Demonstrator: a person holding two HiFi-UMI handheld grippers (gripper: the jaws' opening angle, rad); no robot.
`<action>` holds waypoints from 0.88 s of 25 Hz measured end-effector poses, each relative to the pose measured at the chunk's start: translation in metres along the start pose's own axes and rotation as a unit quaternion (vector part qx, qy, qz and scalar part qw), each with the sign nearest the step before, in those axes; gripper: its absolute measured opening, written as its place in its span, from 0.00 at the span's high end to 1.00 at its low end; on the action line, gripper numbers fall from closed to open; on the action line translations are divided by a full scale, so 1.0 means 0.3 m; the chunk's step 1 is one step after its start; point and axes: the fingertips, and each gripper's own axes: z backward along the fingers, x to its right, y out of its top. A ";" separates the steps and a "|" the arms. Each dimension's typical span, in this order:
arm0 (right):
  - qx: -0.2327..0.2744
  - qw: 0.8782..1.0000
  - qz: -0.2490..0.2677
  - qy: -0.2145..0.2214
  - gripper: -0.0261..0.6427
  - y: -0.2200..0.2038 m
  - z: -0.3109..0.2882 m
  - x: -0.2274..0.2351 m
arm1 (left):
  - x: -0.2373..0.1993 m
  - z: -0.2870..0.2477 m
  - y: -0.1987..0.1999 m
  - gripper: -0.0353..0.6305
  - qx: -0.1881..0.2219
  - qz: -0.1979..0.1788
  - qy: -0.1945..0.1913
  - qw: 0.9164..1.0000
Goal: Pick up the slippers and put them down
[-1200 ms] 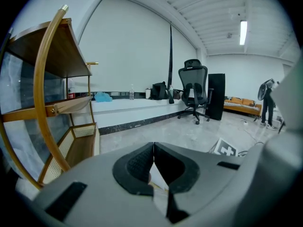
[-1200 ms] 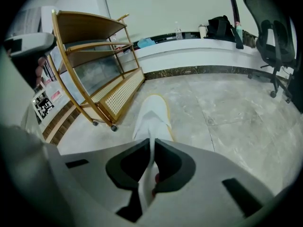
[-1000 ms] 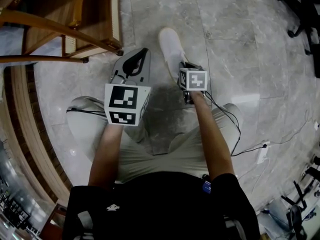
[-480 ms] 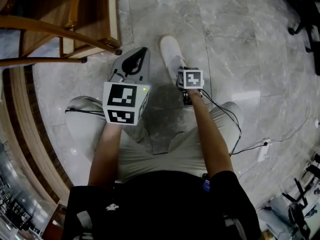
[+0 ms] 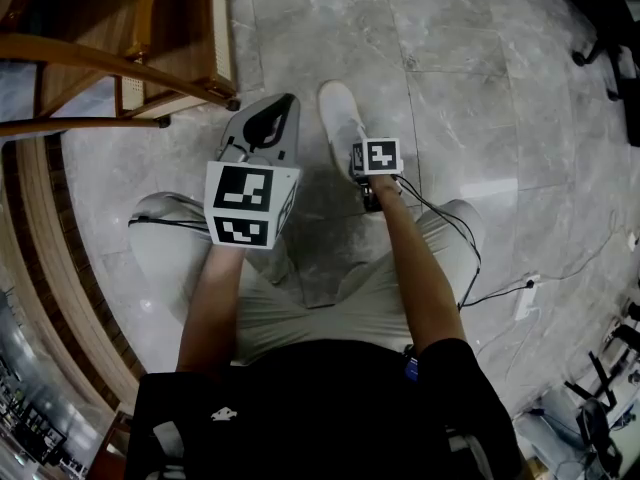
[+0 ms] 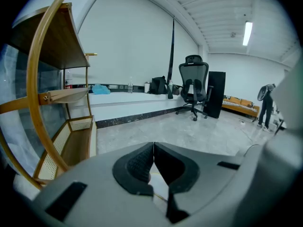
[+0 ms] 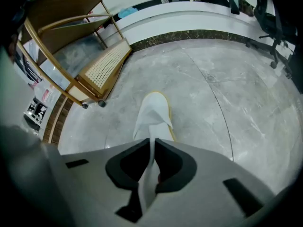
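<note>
Right gripper [image 7: 152, 148] pinches white slipper [image 7: 154, 115] by its upper
Left gripper [image 6: 152, 155] has its jaws pressed together on nothing, near a wooden shelf [image 6: 71, 141].

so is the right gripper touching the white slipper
Touching. In the right gripper view, the right gripper has its fingers closed on the white slipper, whose thin upper is pinched between them with no gap.

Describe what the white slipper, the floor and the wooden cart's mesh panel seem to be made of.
Slipper: thin white fabric, matte; it creases limply.
Floor: polished grey stone or stone-look tile; veined, with glossy glare.
Cart panel: probably woven cane; fine pale mesh in a wooden frame.
</note>
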 end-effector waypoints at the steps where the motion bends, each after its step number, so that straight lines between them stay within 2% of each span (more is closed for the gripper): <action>1: -0.004 1.000 -0.001 0.004 0.93 -0.007 -0.003 -0.004 | 0.002 -0.001 0.003 0.94 0.001 -0.001 0.000 1.000; 8: 0.004 1.000 -0.005 0.014 0.91 -0.006 0.001 -0.012 | -0.010 -0.013 0.019 0.94 0.008 -0.020 0.015 1.000; 17: 0.010 1.000 -0.010 0.011 0.90 0.001 0.011 0.003 | 0.003 -0.024 0.022 0.94 0.009 -0.019 0.012 1.000; 22: 0.036 0.999 0.003 0.008 0.94 0.053 0.050 -0.006 | -0.004 -0.026 0.026 0.94 0.010 -0.017 0.015 1.000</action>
